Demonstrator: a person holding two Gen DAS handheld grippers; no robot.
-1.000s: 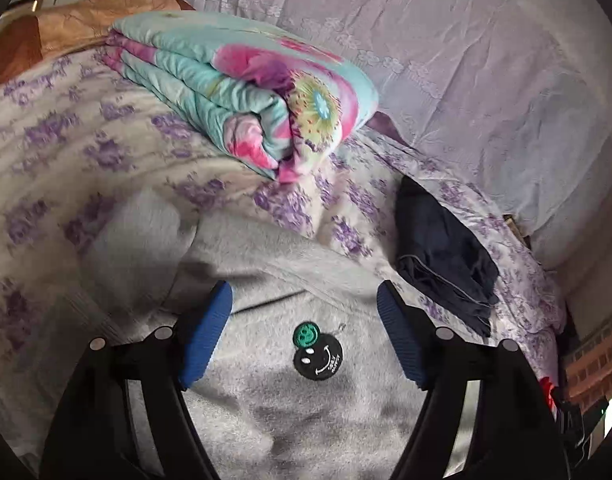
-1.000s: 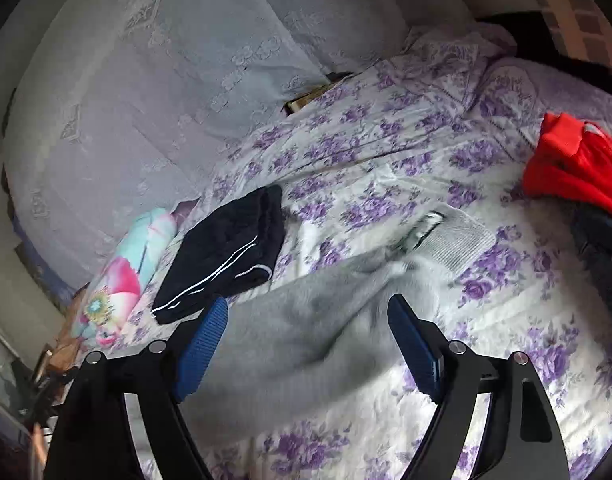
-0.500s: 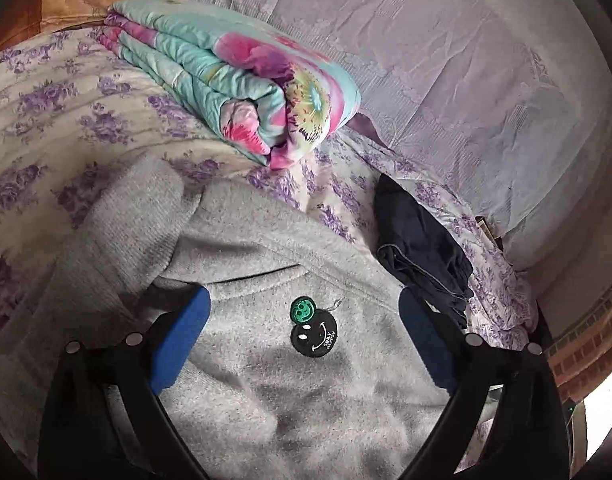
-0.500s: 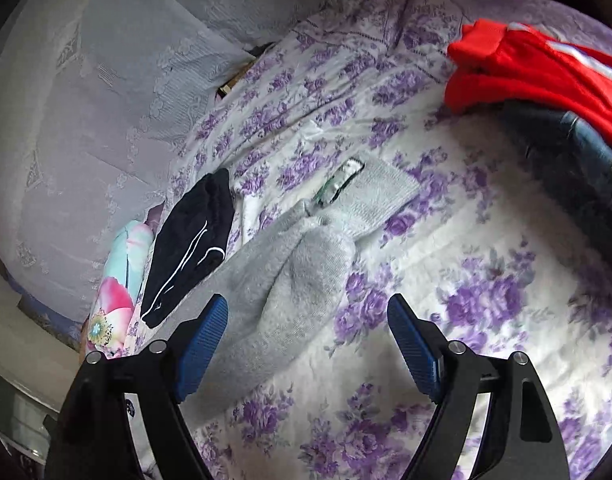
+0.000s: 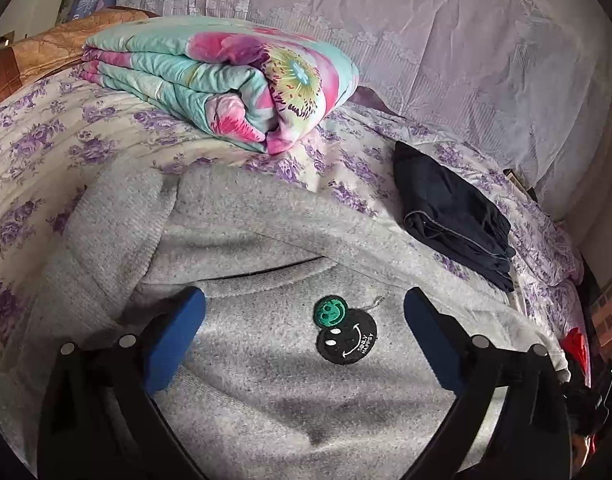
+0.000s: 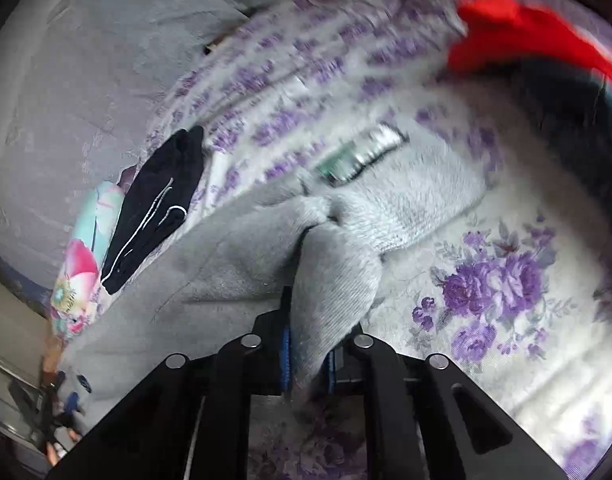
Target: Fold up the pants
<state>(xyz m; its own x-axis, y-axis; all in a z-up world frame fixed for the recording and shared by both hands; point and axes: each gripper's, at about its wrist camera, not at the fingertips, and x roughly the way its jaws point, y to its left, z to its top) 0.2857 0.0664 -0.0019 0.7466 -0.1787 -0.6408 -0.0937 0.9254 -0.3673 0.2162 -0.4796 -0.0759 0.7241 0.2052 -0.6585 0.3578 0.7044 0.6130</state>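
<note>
right tongs [image 6: 308, 364]: clamped on a bunched leg end of the grey sweatpants [image 6: 234, 256]
left tongs [image 5: 304, 334]: wide apart, over the waist end, holding nothing
long axis: stretches between both tongs across the bed [image 5: 106, 136]

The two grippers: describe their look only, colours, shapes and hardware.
The left gripper has black angular arms with round silver bolt heads and flat blue pads on the jaws. The right gripper matches: black frame, silver bolts, thin blue pads edge-on. No cables, sleeves or markings show.

patch text: "SMILY HAPPSY" | on: black smiley patch [image 5: 347, 339] | garment: grey pants [image 5: 266, 380]
</note>
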